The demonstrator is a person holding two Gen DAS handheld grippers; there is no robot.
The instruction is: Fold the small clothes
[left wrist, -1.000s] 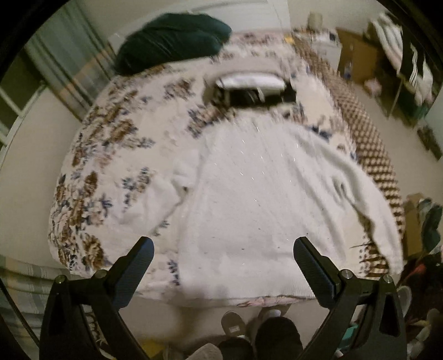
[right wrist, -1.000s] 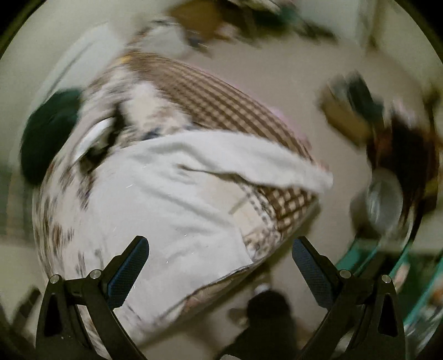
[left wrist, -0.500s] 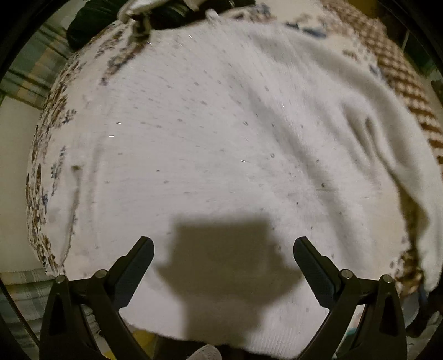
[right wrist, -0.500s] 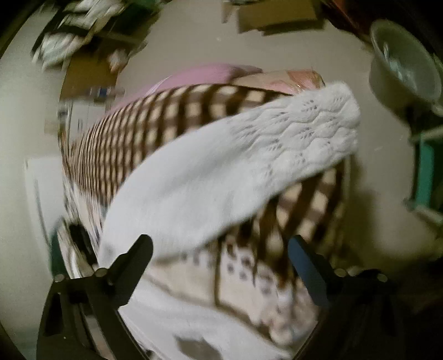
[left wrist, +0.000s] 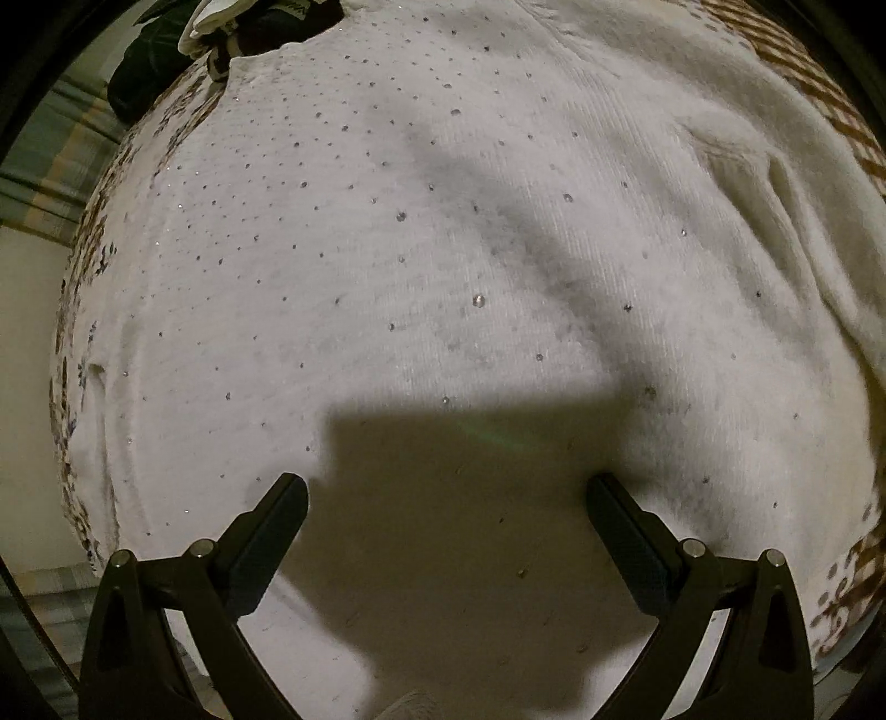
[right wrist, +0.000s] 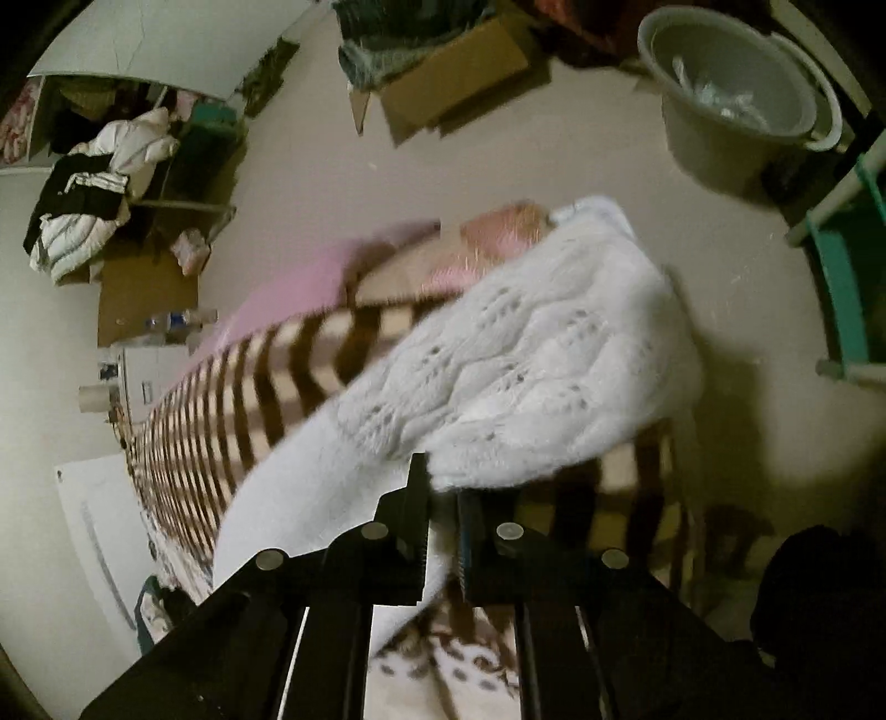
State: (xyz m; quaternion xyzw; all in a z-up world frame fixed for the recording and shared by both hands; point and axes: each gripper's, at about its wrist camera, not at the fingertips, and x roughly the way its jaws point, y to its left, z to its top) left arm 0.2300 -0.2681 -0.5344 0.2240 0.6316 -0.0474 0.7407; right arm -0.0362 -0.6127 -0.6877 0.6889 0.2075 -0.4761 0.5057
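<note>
A white knit sweater (left wrist: 421, 266) dotted with small sequins lies spread flat on the bed and fills the left wrist view. My left gripper (left wrist: 446, 498) is open and hovers just above the sweater's lower body, casting a shadow on it. In the right wrist view the sweater's sleeve (right wrist: 498, 387), with a lacy cuff, lies over the brown checked blanket (right wrist: 232, 410) at the bed's edge. My right gripper (right wrist: 443, 493) is shut on the sleeve near its cuff.
Dark folded clothes (left wrist: 232, 33) lie at the head of the bed. On the floor beside the bed are a grey bucket (right wrist: 731, 111), cardboard boxes (right wrist: 448, 77), a teal rack (right wrist: 847, 277) and a pile of clothes (right wrist: 105, 188).
My left gripper has dropped much closer to the sweater's body. My right gripper has moved onto the sleeve cuff and closed on it.
</note>
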